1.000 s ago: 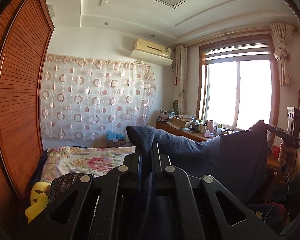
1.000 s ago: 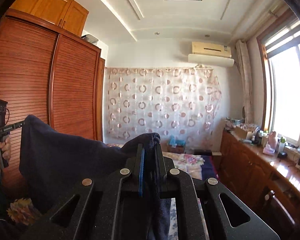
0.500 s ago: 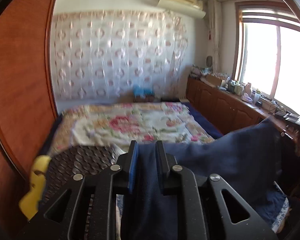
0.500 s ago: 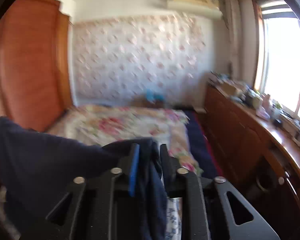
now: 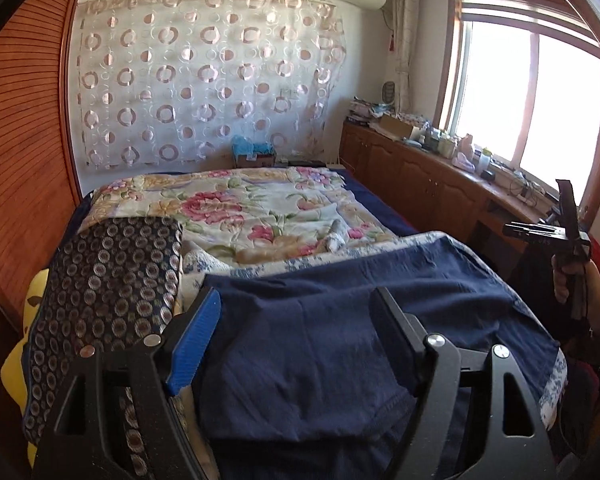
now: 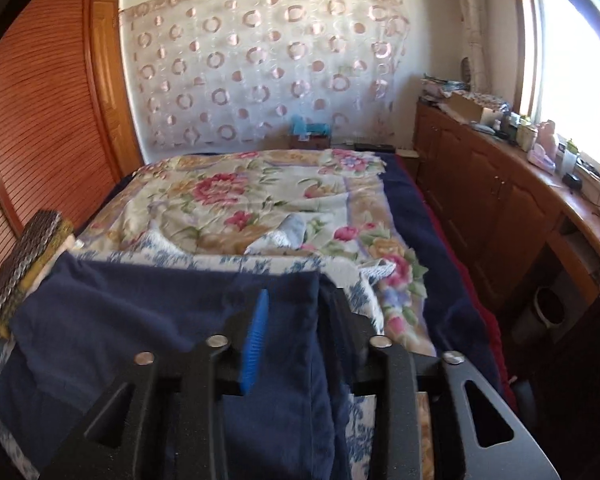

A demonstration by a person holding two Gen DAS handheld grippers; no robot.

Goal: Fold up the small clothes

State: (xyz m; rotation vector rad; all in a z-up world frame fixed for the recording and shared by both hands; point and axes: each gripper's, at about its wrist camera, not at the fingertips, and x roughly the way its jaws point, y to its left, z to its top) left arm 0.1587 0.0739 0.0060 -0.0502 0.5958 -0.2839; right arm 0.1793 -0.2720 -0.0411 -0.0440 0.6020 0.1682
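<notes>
Navy garment (image 5: 340, 320) lay spread flat on the near end of the bed (image 5: 260, 208), over a blue-white sheet w/ the floral quilt (image 6: 260, 196) beyond it. L gripper (image 5: 296, 308) hung just above the cloth, jaws wide apart, nothing between them. R gripper (image 6: 296, 312) was also parted, less wide, w/ a raised navy fold standing between the fingers; cloth wasn't pinched. Dark patterned pillow (image 5: 112, 276) sat at the garment's left edge, touching it. R gripper also showed at far right in L view.
</notes>
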